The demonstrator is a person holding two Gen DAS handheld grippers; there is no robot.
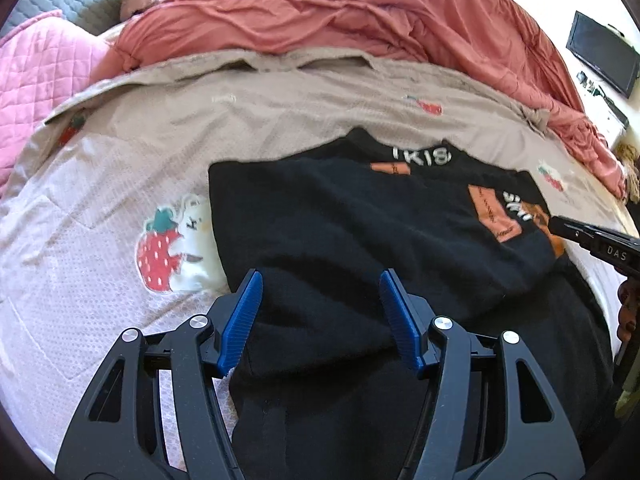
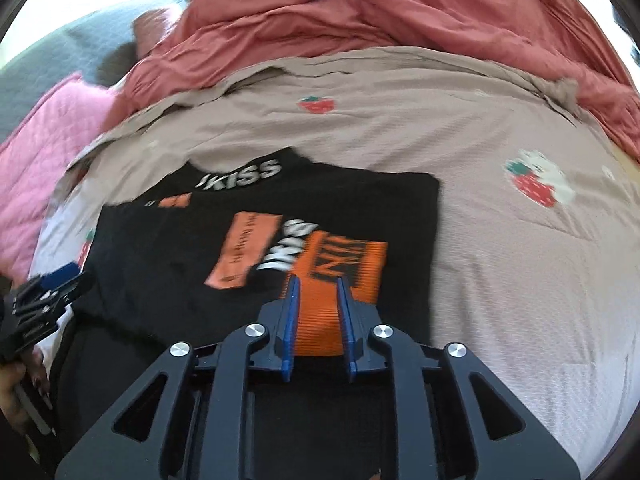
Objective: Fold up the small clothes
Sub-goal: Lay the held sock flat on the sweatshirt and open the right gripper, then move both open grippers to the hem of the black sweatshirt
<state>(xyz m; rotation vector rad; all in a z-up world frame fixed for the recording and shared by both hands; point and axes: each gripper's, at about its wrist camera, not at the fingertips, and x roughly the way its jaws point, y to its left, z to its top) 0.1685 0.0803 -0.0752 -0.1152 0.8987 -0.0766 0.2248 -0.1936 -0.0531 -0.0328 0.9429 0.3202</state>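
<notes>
Two grippers are hovering over the black top, which is lying partly folded on the bedspread. Left gripper is gaping, empty; right gripper is standing narrowly parted, gripping nothing. Next fold seemingly requires pinching an edge.

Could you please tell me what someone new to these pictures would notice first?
A black knit sweater with orange patches and white lettering lies flat in the middle, on a beige bedspread with strawberry appliqués. A rumpled coral-red quilt is piled behind it. The blue-padded fingers of the left gripper stand apart over the sweater's near edge.
</notes>
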